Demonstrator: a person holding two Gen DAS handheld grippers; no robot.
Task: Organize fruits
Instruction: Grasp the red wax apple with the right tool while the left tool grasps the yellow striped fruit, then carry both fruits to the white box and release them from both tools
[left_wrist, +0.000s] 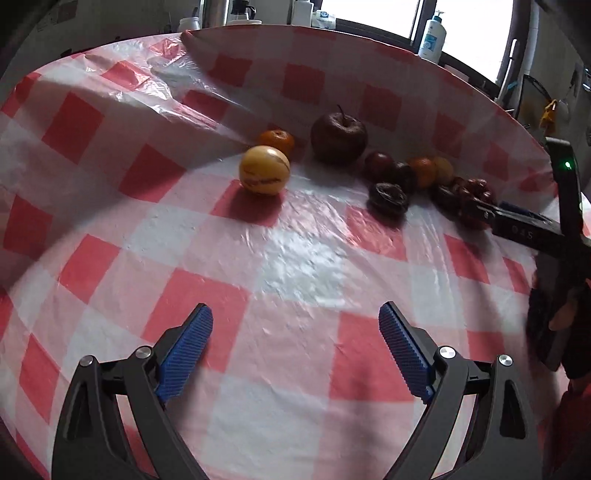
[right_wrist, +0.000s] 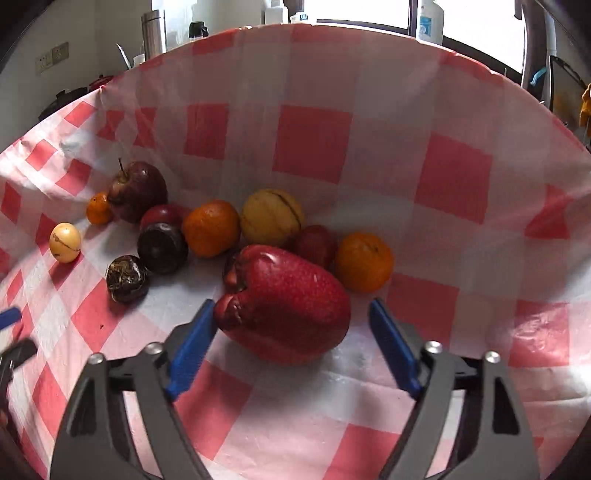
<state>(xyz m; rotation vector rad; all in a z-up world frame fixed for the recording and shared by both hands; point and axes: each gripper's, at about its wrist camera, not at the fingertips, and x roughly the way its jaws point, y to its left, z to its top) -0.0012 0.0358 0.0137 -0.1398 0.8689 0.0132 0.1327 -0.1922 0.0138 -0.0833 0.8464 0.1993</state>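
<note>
A big red wax apple (right_wrist: 284, 302) lies on the red-and-white checked cloth (right_wrist: 314, 398) between the fingers of my right gripper (right_wrist: 291, 308), which is open. Its left pad sits at the fruit's end and the right pad stands apart. Behind it lie oranges (right_wrist: 210, 229), a yellow striped fruit (right_wrist: 271, 216), dark plums (right_wrist: 162, 247), a wrinkled dark fruit (right_wrist: 127, 278) and a dark apple (right_wrist: 138, 190). My left gripper (left_wrist: 295, 314) hangs open over bare cloth, well short of a yellow round fruit (left_wrist: 264, 170) and the dark apple (left_wrist: 338, 136).
Bottles (left_wrist: 432, 37) and a steel flask (right_wrist: 153, 33) stand behind the table along the window. The cloth (left_wrist: 295, 266) is wrinkled at the far left. A hand (left_wrist: 561, 314) holds the right gripper (left_wrist: 495, 212) at the right edge.
</note>
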